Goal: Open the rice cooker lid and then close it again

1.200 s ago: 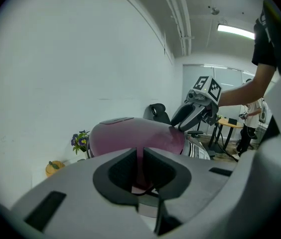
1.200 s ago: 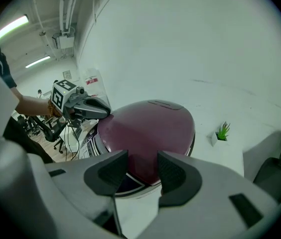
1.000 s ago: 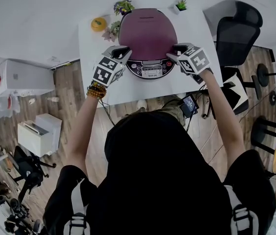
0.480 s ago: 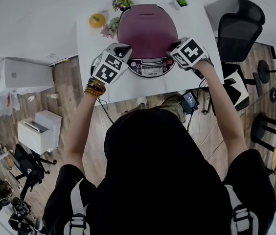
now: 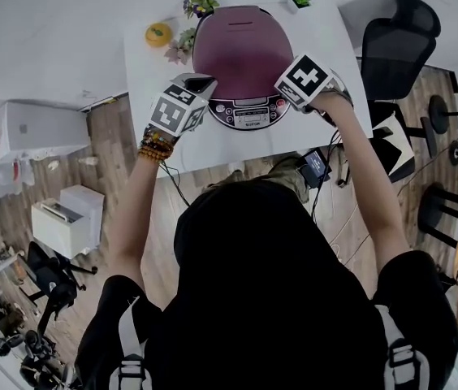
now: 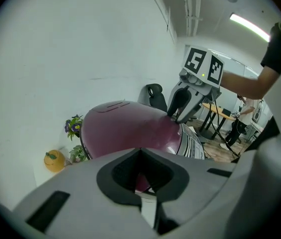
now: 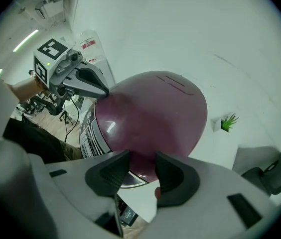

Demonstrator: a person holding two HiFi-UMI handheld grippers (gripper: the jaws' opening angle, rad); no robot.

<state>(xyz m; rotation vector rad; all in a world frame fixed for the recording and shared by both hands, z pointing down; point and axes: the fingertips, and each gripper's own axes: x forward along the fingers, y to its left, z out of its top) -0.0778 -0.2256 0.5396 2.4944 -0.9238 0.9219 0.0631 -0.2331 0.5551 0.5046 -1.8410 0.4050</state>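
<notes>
Rice cooker [image 5: 249, 114], lid [image 5: 244, 47] down, at table's [image 5: 330, 55] far edge. Left gripper [image 5: 200, 83], jaws pressed together, sits by lid's left rim. Right gripper's [image 5: 283, 88] jaws, just narrowed but apart, straddle the right rim, probably to lift.

Maroon rice cooker lid [image 5: 243, 47], white table [image 5: 141, 71], orange ornament [image 5: 157, 33], black chair [image 5: 395, 51], brown wood-grain floor [image 5: 115, 145].

maroon rice cooker [image 5: 244, 55], lid [image 5: 241, 43] closed, upright on white table [image 5: 144, 71].
</notes>
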